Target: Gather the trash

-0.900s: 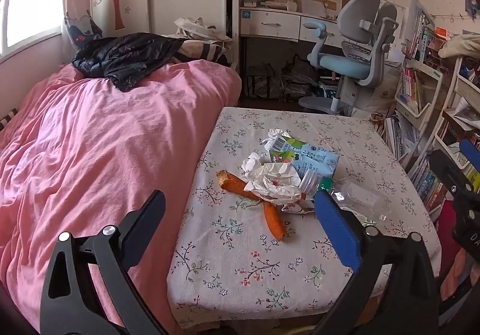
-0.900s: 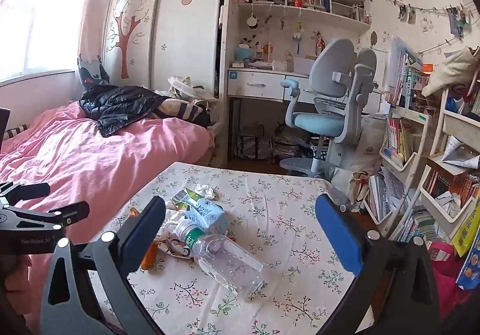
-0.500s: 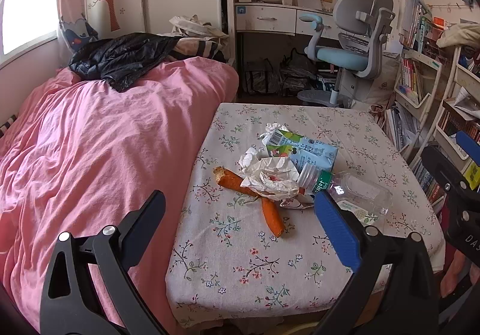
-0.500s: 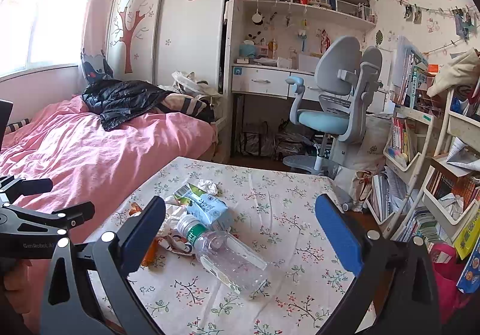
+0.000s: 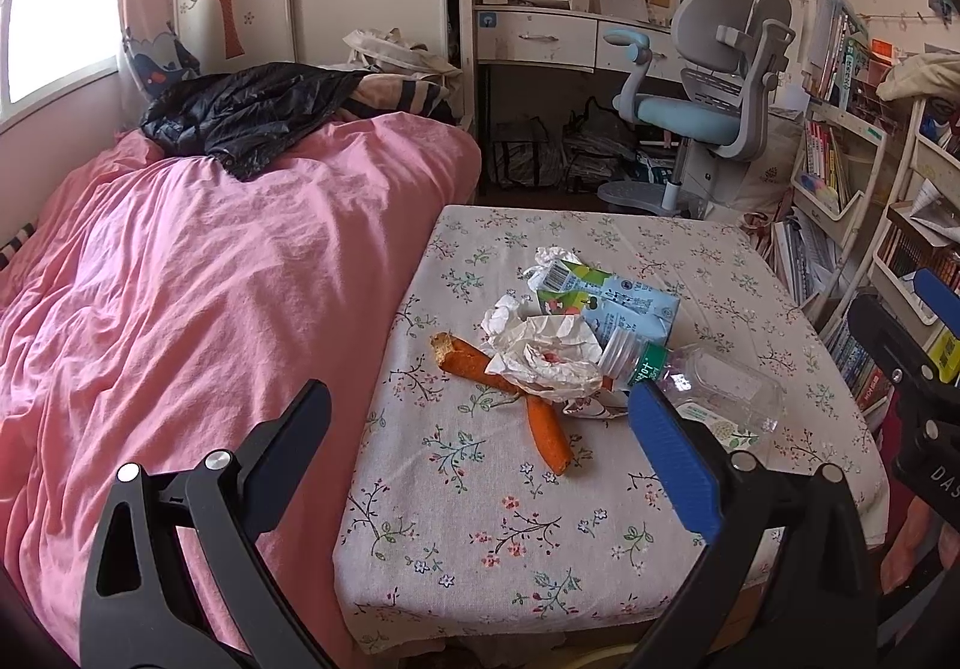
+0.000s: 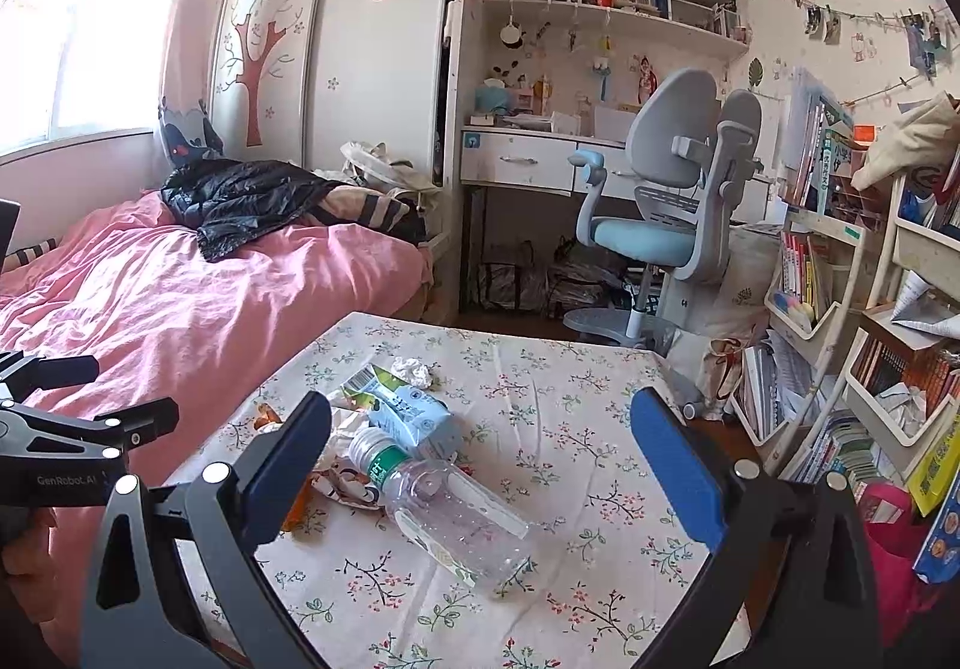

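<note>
Here both claws stand spread as wide as they go, holding and touching nothing. The left claw (image 5: pixel 480 441) hangs above the near edge of the flowered surface (image 5: pixel 540 561), beside the pink bed (image 5: pixel 210 279); the right claw (image 6: pixel 480 447) hovers over the trash heaped mid-surface. The left view alone shows the two carrots (image 5: pixel 546 429) and crumpled paper (image 5: pixel 552 351) plainly. The right view shows the bottle (image 6: pixel 456 513) whole, lying flat against the milk carton (image 6: pixel 408 411).
</note>
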The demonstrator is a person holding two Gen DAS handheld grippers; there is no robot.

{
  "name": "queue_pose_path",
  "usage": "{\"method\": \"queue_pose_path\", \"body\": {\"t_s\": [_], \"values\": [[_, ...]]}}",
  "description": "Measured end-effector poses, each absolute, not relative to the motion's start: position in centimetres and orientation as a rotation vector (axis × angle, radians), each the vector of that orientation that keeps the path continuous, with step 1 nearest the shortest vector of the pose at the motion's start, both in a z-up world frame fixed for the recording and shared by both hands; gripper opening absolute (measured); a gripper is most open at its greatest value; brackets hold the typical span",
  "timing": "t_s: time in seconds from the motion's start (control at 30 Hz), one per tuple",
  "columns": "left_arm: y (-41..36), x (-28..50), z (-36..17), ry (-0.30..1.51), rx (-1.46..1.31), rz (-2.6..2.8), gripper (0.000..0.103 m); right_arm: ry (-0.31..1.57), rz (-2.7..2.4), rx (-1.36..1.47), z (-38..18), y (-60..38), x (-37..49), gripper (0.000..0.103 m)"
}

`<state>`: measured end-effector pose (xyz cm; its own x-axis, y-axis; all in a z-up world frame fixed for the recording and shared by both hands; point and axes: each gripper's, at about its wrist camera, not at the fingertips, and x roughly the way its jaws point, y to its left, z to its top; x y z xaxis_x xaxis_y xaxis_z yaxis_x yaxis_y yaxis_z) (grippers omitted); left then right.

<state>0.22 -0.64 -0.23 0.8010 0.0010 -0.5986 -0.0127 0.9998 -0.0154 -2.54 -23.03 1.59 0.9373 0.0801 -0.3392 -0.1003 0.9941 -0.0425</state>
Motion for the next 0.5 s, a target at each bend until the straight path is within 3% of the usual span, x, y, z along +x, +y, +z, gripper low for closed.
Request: {"method": "queue_pose_path", "body": {"t_s": [0.5], "values": [[-0.73, 0.13, 0.19, 0.637, -0.019, 0.003, 0.096, 0.348, 0.090, -0.063, 1.57, -23.13, -2.46, 0.096]]}}
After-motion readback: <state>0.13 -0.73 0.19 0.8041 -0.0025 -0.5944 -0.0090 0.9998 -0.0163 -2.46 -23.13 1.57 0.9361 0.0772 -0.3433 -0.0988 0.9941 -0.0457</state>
